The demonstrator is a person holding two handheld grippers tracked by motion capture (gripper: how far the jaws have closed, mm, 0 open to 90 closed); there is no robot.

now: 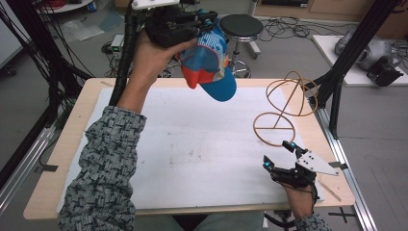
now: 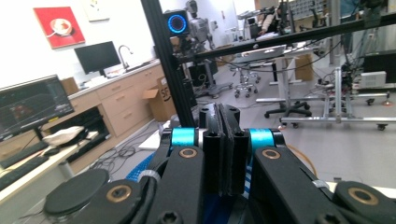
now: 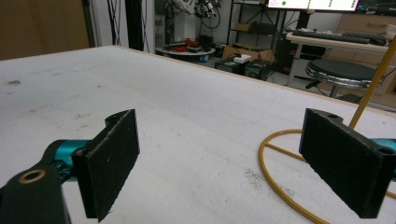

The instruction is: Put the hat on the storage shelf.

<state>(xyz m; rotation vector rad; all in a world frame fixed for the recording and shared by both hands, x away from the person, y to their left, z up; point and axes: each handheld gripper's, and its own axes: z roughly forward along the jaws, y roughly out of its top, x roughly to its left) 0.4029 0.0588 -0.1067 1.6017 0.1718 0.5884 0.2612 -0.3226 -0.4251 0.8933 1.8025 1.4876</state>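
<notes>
High above the far left part of the surface (image 1: 144, 144), the left claw (image 1: 204, 21) hangs in the air with a cap (image 1: 211, 62) dangling from it. Its jaws are pressed together in the left gripper view, the left claw (image 2: 223, 140) showing only a sliver of blue fabric below the pads, so it appears to be clamped on the cap's edge, though the pinch point itself is hard to make out. From the high view the cap is blue with a white patterned panel and an orange-red part, its brim pointing down and to the right, well clear of the white sheet that covers the surface.

Near the front right corner, the right claw (image 1: 278, 155) rests low over the surface with its jaws spread wide and nothing between them. In the right gripper view the right claw (image 3: 219, 163) has its two black pads far apart, and the round base of a yellow wire stand (image 3: 280, 186) lies on the surface just beside the right-hand pad. From above, the wire stand (image 1: 284, 108) stands upright just beyond that claw, towards the right edge.
</notes>
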